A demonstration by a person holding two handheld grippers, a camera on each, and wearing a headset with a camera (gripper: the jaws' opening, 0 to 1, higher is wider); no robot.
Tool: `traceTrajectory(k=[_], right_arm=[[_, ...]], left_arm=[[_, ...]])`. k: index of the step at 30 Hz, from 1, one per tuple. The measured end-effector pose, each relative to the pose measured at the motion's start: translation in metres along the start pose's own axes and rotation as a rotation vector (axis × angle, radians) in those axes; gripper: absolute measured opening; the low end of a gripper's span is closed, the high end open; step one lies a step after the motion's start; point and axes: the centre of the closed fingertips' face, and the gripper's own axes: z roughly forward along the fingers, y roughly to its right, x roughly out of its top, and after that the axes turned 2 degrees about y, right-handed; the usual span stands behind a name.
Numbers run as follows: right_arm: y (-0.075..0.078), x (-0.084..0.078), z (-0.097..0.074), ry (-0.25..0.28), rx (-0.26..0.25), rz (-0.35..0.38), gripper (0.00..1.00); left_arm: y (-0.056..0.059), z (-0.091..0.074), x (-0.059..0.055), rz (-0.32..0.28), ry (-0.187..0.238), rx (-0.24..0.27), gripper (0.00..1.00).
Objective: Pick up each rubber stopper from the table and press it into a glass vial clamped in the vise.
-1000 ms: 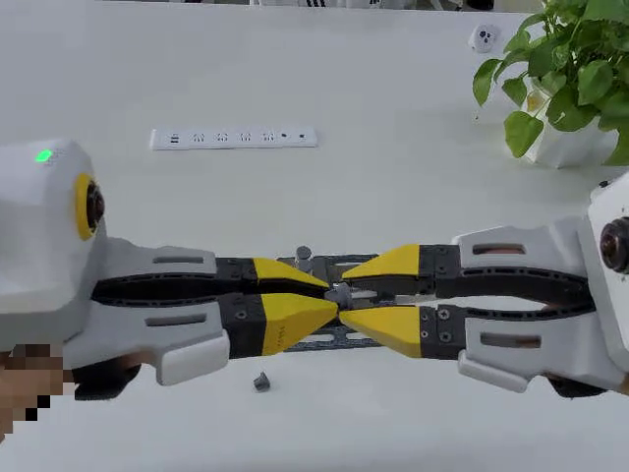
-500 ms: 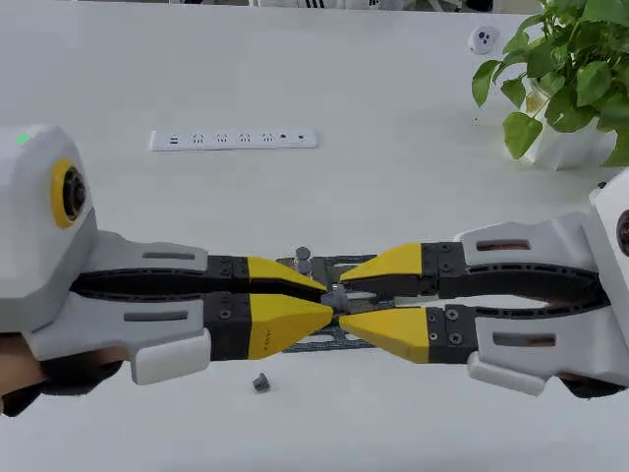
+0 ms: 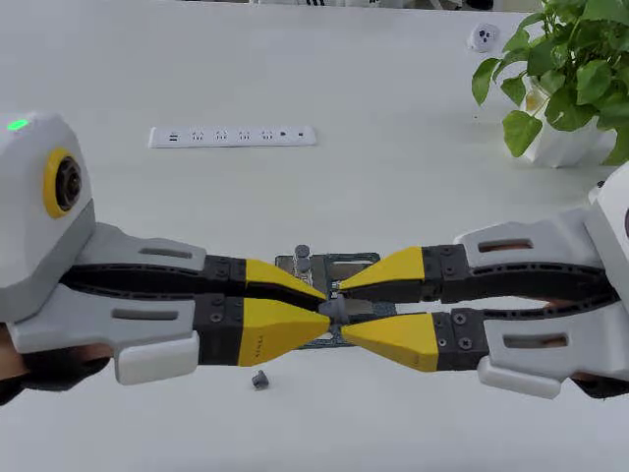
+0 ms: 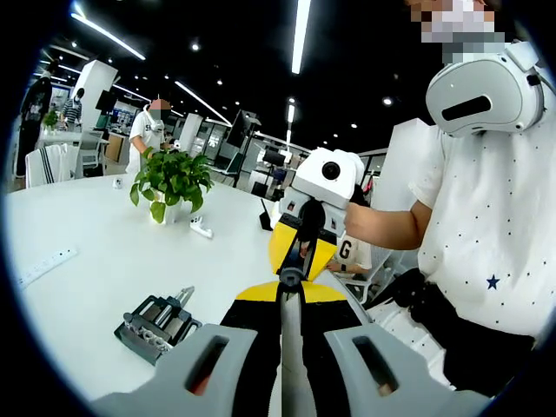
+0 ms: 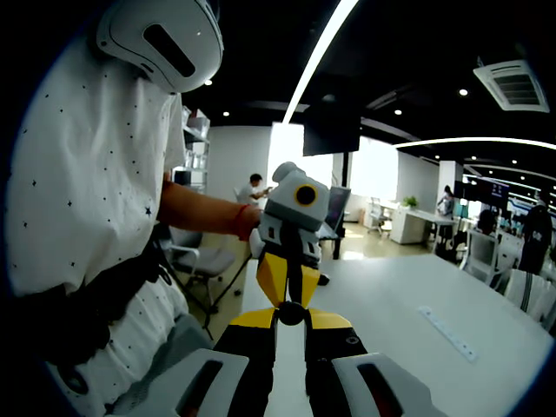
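Nearest me, a loose stopper (image 3: 259,380) lies on the table (image 3: 393,197). Just beyond it, the left gripper (image 3: 326,306) and right gripper (image 3: 340,308) meet tip to tip over the vise (image 3: 346,264). The right jaws are clamped on a grey rubber stopper (image 3: 334,309). The left jaws sit close against it, but I cannot tell whether they grip. A grey-capped vial (image 3: 303,258) stands in the vise. Farther off are a power strip (image 3: 234,137) and a potted plant (image 3: 565,69).

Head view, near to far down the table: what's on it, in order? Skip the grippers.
loose stopper → vise → power strip → small white round device
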Motion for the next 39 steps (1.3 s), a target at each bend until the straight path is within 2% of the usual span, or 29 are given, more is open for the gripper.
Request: traceTrajectory(k=[21, 39], right_arm=[[-0.0066, 0.0009, 0.0014, -0.009, 0.045, 0.01, 0.07], [-0.005, -0.0018, 0.0025, -0.026, 0.036, 0.023, 0.06]], left_arm=[[0.007, -0.0005, -0.0008, -0.024, -0.016, -0.04, 0.03], [0.0047, -0.0017, -0.0032, -0.017, -0.012, -0.031, 0.03]])
